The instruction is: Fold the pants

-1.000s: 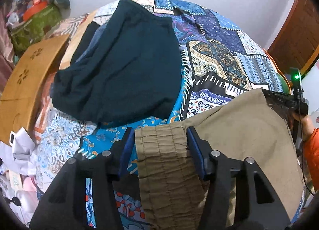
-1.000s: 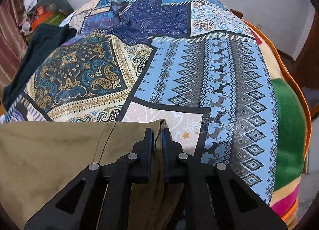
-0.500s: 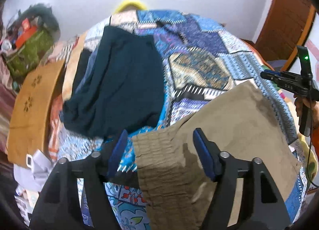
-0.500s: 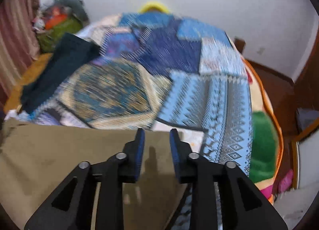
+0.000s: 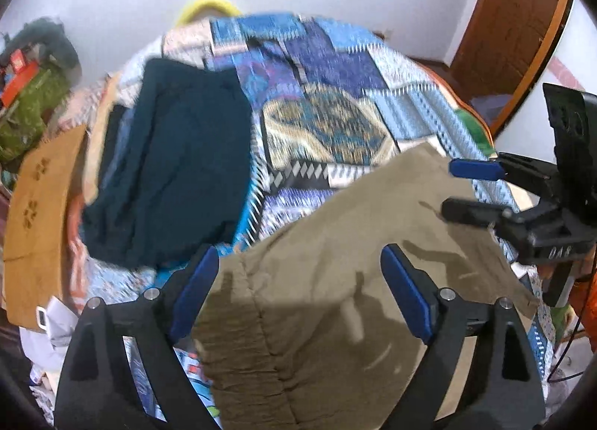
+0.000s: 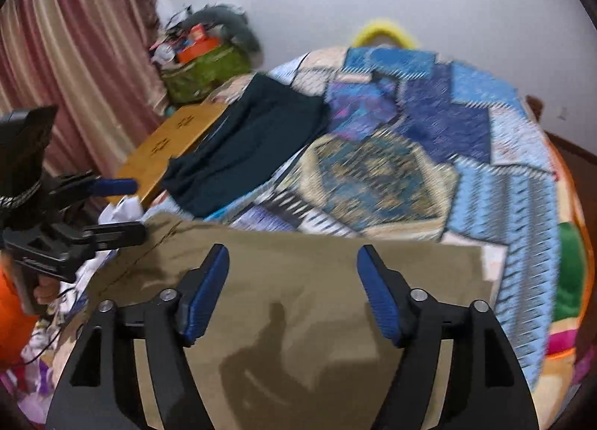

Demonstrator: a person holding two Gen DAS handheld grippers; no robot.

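Right now the khaki cotton pants [image 6: 298, 280] lie flat on the patchwork-print bedspread [image 6: 466, 153], while the left gripper [image 5: 298, 303] and right gripper [image 6: 293, 295] hover above, jaws spread wide, gripping nothing. A fold looks just laid; next, I'd judge, comes pinching an edge for another fold

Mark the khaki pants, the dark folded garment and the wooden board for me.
khaki pants [image 6: 306, 280], right wrist view, flat middle of the fabric.
dark folded garment [image 5: 179, 168], left wrist view, its centre.
wooden board [image 6: 175, 139], right wrist view, top face.
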